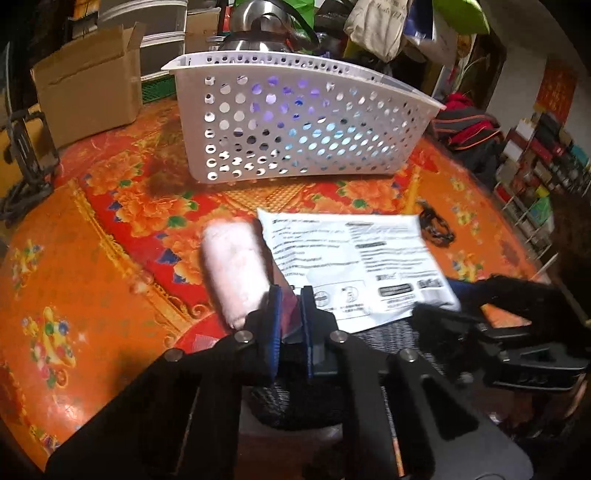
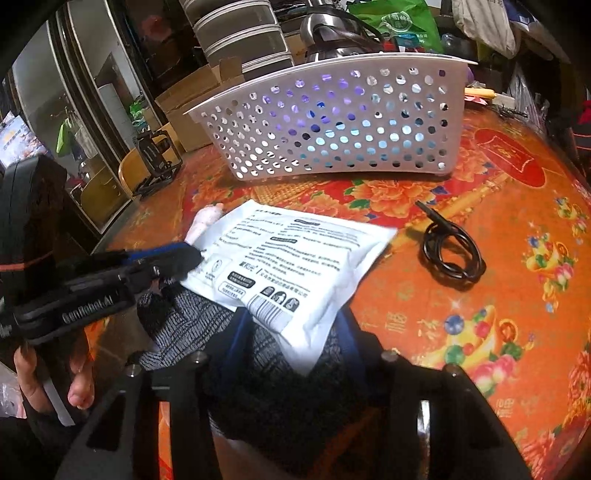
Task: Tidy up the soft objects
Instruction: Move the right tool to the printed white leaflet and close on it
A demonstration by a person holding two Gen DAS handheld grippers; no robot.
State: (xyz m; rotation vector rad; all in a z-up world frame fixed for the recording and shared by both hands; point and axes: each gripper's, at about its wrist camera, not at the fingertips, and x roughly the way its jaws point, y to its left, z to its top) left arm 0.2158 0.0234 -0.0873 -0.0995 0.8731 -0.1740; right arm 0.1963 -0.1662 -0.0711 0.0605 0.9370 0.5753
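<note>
A white printed packet (image 1: 354, 258) (image 2: 295, 266) lies on the orange table, partly over a grey knit cloth (image 1: 295, 398) (image 2: 192, 317). My left gripper (image 1: 290, 325) (image 2: 195, 258) is shut on the packet's left edge. Just to its left is a pink fluffy roll (image 1: 236, 266) (image 2: 207, 218). My right gripper (image 2: 291, 328) (image 1: 450, 306) closes on the packet's near end, with the knit cloth under it between the fingers. A white perforated basket (image 1: 295, 122) (image 2: 332, 129) stands behind, with purple and pale blue showing through its holes.
A coiled black cable (image 2: 450, 251) (image 1: 436, 229) lies right of the packet. At the back left are a cardboard box (image 1: 88, 88) and a black metal frame (image 1: 29, 155). A steel kettle (image 1: 266, 33) stands behind the basket. A hand (image 2: 81, 387) holds the left gripper.
</note>
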